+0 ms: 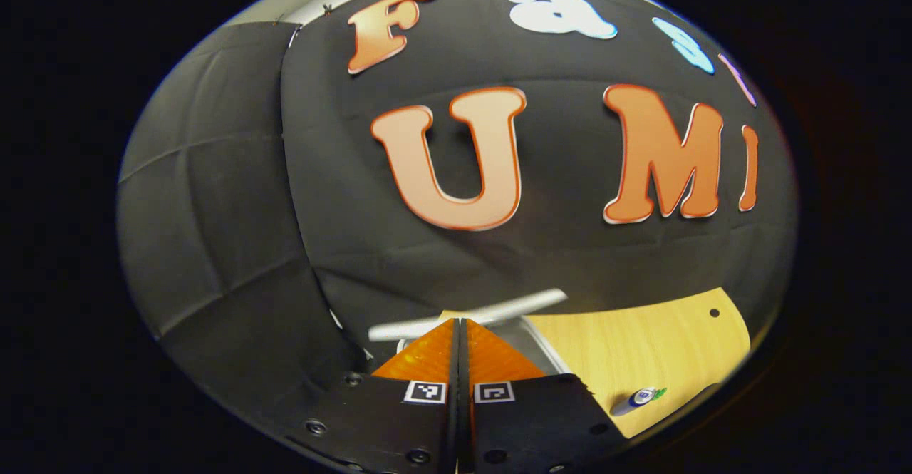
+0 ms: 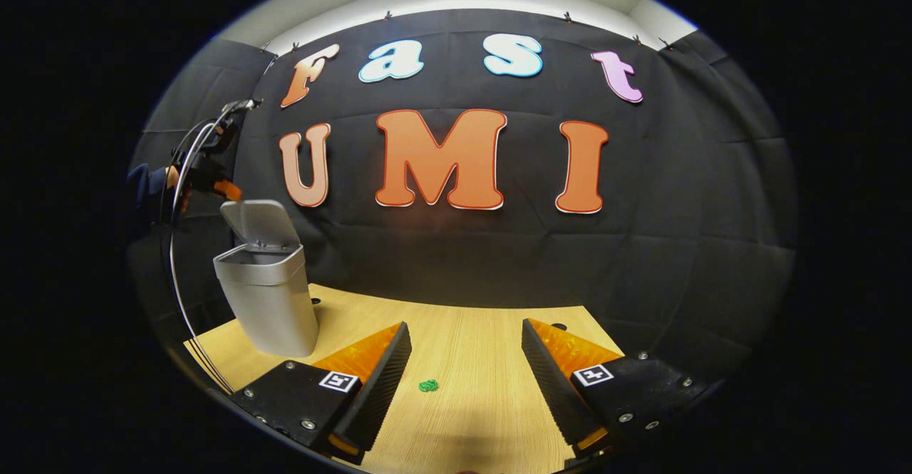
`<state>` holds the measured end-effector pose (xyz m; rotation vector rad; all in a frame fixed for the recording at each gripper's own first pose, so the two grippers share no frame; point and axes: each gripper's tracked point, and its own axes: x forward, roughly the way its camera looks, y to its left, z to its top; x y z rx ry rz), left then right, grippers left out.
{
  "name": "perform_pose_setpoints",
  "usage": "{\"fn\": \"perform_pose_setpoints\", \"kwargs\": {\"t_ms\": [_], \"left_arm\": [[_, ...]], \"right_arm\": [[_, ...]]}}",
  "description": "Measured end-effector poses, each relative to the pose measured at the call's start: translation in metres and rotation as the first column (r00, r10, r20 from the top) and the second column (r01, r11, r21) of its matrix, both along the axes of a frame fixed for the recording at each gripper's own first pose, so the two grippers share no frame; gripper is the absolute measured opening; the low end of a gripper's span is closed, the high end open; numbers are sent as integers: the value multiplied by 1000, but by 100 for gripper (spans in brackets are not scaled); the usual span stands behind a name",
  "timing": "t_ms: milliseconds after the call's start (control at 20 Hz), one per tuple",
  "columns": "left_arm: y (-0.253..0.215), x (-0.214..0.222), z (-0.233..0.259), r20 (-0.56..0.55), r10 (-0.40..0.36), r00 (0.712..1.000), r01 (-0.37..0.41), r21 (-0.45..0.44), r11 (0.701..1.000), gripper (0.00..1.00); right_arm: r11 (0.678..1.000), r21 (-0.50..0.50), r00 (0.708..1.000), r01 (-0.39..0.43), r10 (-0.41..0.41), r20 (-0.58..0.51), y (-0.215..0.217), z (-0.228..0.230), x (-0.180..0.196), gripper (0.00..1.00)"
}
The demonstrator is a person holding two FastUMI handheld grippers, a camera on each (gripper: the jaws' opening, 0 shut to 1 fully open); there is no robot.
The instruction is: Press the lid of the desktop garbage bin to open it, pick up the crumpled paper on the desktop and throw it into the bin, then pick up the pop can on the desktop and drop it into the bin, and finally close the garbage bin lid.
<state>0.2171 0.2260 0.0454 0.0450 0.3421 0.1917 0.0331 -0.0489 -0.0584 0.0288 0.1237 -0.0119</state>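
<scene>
My left gripper (image 1: 459,328) had its fingers pressed together on nothing, raised just above the upright lid (image 1: 470,313) of the garbage bin (image 1: 545,349). In the right gripper view I saw that same left gripper (image 2: 226,190) held by a hand over the bin's (image 2: 269,303) open lid (image 2: 260,223). I could not see into the bin from either view. My right gripper (image 2: 463,360) was spread wide and empty, low over the wooden tabletop (image 2: 470,388). A small crumpled green scrap (image 2: 427,385) lay on the tabletop between its fingers. In the left gripper view the pop can (image 1: 636,400) lay on its side on the tabletop (image 1: 641,346), well apart from the bin.
</scene>
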Motion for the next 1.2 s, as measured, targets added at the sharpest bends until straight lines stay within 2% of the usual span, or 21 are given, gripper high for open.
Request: {"fn": "perform_pose_setpoints", "kwargs": {"t_ms": [50, 100, 200, 350, 500, 600, 650, 700, 750, 950, 1200], "left_arm": [[-7, -6, 13, 47, -5, 999, 5, -13, 1000, 1], [-17, -14, 25, 102, -4, 995, 7, -27, 1000, 9], [-35, -37, 50, 220, -22, 975, 36, -59, 998, 42], [-59, -77, 65, 291, -50, 955, 69, -55, 996, 40], [-94, -107, 59, 325, -73, 943, 106, -87, 990, 81], [-106, -127, 54, 349, -55, 935, 95, -98, 991, 93], [-114, -139, 52, 363, -48, 931, 92, -107, 990, 92], [-122, -150, 50, 381, -46, 923, 94, -108, 990, 96], [-131, -163, 50, 411, -44, 911, 97, -108, 989, 96], [-178, -213, 44, 483, -75, 873, 151, -122, 981, 93], [-206, -249, 40, 470, -48, 881, 105, -96, 990, 92]], "right_arm": [[1000, 0, 1000, 0, 0, 4, 0, 2, 0, 94], [1000, 1, 1000, 1, -1, 9, -1, 3, 1, 94], [1000, 0, 1000, -1, 1, 11, -1, 4, 0, 94], [1000, 1, 1000, -5, 5, 9, 0, 3, 0, 94], [1000, 4, 1000, -16, 16, 15, 1, 2, 2, 94], [1000, -5, 999, -26, 26, 24, 2, 0, 3, 93], [999, -9, 999, -33, 34, 29, 4, -1, 4, 94], [999, -11, 998, -44, 44, 33, 5, -3, 7, 94], [998, -11, 998, -54, 55, 33, 7, -7, 9, 93], [994, -8, 994, -113, 113, 10, 19, -35, 22, 94], [983, 16, 981, -184, 184, -66, 34, -95, 49, 94]]}}
